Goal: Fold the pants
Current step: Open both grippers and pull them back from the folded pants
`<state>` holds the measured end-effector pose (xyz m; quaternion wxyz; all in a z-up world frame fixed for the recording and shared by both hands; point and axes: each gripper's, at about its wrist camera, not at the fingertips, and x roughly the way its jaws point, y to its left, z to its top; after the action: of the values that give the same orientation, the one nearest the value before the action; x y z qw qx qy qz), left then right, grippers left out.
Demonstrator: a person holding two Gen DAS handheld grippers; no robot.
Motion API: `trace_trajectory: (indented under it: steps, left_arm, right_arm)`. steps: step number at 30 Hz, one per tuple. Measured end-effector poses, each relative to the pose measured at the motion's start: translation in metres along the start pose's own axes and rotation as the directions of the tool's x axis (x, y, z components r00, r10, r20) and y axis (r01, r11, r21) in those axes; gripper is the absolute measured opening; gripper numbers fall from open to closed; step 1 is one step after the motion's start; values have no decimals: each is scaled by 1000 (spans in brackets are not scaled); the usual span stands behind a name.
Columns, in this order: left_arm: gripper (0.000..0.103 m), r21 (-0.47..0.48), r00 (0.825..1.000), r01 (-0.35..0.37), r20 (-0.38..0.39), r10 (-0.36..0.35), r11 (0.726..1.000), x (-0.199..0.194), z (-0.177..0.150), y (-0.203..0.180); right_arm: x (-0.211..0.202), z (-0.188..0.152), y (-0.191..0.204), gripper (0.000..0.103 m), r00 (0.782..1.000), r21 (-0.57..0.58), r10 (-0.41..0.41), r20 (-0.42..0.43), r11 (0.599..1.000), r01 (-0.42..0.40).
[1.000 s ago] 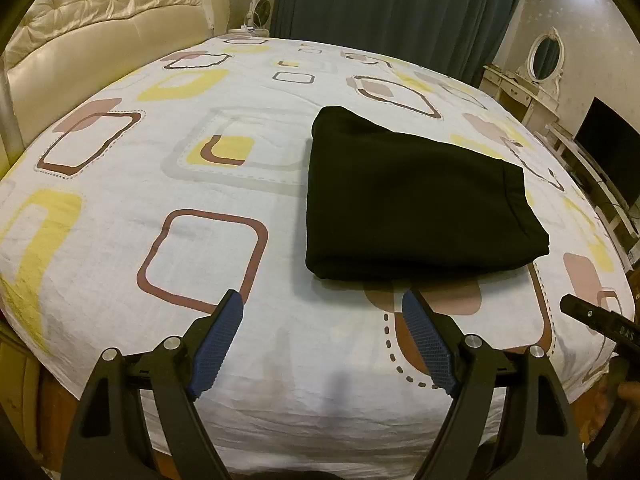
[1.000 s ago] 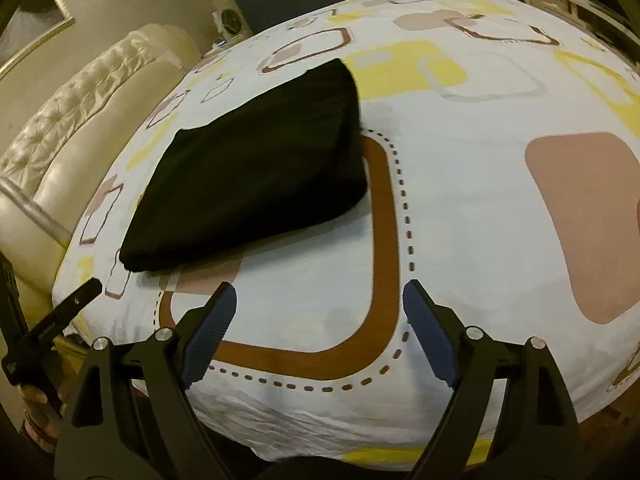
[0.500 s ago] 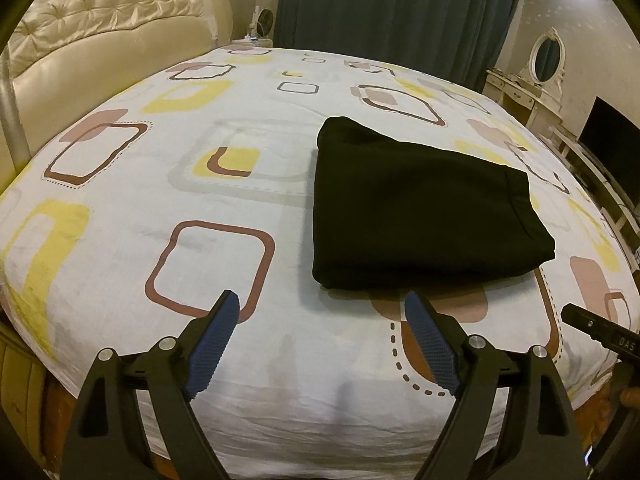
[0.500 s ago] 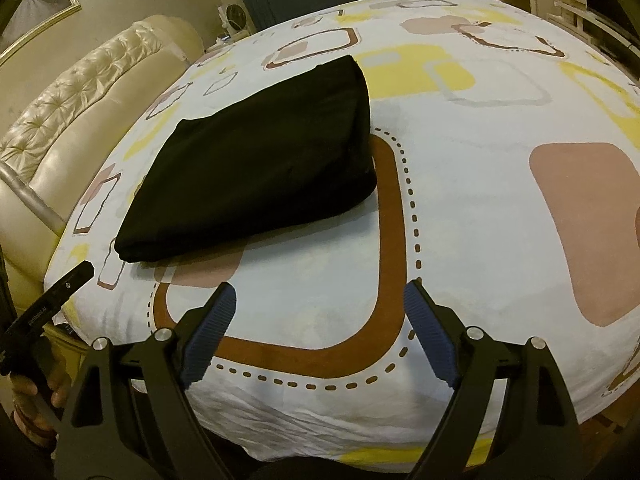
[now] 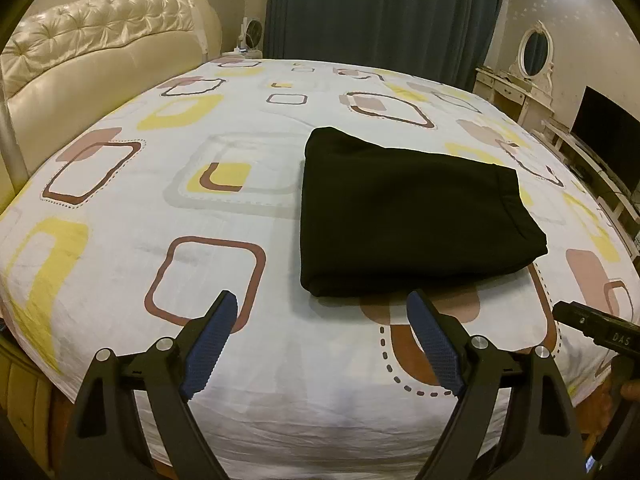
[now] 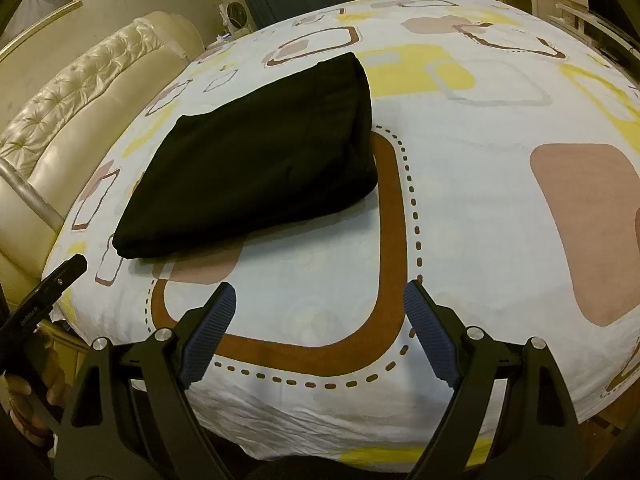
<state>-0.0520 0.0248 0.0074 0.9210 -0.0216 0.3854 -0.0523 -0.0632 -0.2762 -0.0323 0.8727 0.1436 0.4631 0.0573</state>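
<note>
Left tongs [image 5: 320, 300] opening wider; pants [image 5: 408, 216] unmoved.

Your bed sheet [image 5: 168, 216] is white with yellow, brown and pink rounded squares (wrinkled at the near edge). At your left stands a cream tufted headboard [image 5: 100, 44]; behind the bed hang dark curtains [image 5: 380, 12]. To your right you have a white dressing table [image 5: 516, 88] with an oval mirror [image 5: 536, 50], and a dark television [image 5: 604, 140].
</note>
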Motion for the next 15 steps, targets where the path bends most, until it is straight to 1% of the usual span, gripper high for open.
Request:
trace_trajectory:
  steps: [4, 9, 10, 11, 12, 15]
  left_arm:
    - [86, 20, 1000, -19, 9, 19, 1000, -1, 1, -2]
    - [89, 30, 999, -50, 18, 49, 998, -1, 3, -4]
    - [89, 27, 998, -56, 26, 55, 998, -3, 3, -4]
    - [89, 12, 996, -60, 59, 59, 998, -6, 2, -2]
    - [89, 7, 996, -51, 73, 50, 999, -8, 4, -2]
    - [89, 10, 997, -8, 79, 7, 1000, -13, 16, 2]
  right_arm:
    - [1, 0, -1, 86, 1000, -3, 2, -6, 1000, -2]
    - [2, -2, 0, 86, 1000, -7, 2, -9, 1000, -2]
    - [2, -2, 0, 86, 1000, -7, 2, -9, 1000, -2]
    - [3, -2, 0, 86, 1000, -8, 2, -10, 1000, -2]
    - [4, -3, 0, 86, 1000, -7, 1, -11, 1000, -1]
    - [6, -4, 0, 86, 1000, 5, 15, -20, 1000, -15]
